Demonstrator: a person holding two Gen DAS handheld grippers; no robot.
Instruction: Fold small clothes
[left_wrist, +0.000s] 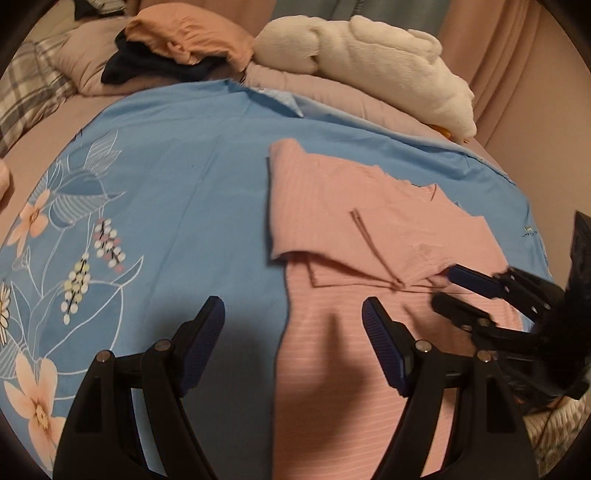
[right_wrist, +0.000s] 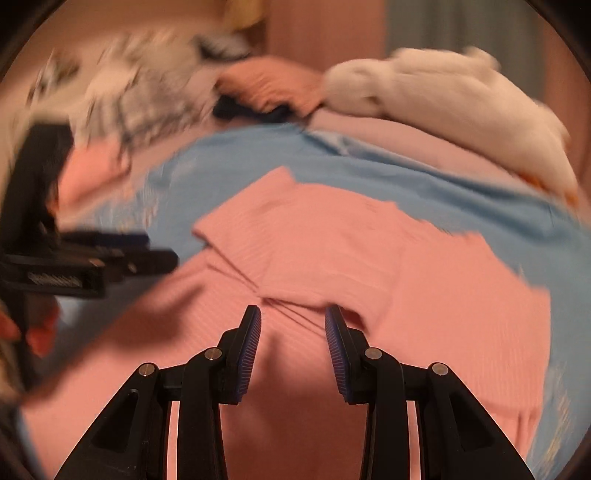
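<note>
Both sets of jaws are seen parted and empty. The left gripper is held with its jaws spread wide, straddling the near left edge of the pink garment, so that one jaw hangs over the blue floral sheet and the other over pink cloth. The right gripper is held with a narrower gap between its jaws, and just ahead of them, slightly beyond the tips, the folded-over flap of the garment is met at a gathered point where creases converge. From the left wrist view the right gripper is seen close beside the left, its jaws at the flap's lower right corner, whether touching or not cannot be told. Several risks can be judged from this. If only the top layer at the gathered point is pinched, the flap may be dragged off the body beneath and the fold undone; if both layers are taken, the whole garment may be bunched. With the left jaws straddling the hem, the sheet could be caught along with the garment. The two grippers being so near, a collision is possible. The right wrist view is blurred, so finer contact cannot be judged. Farther out, beyond the garment, a white plush toy and piled clothes are seen on the bed.
</note>
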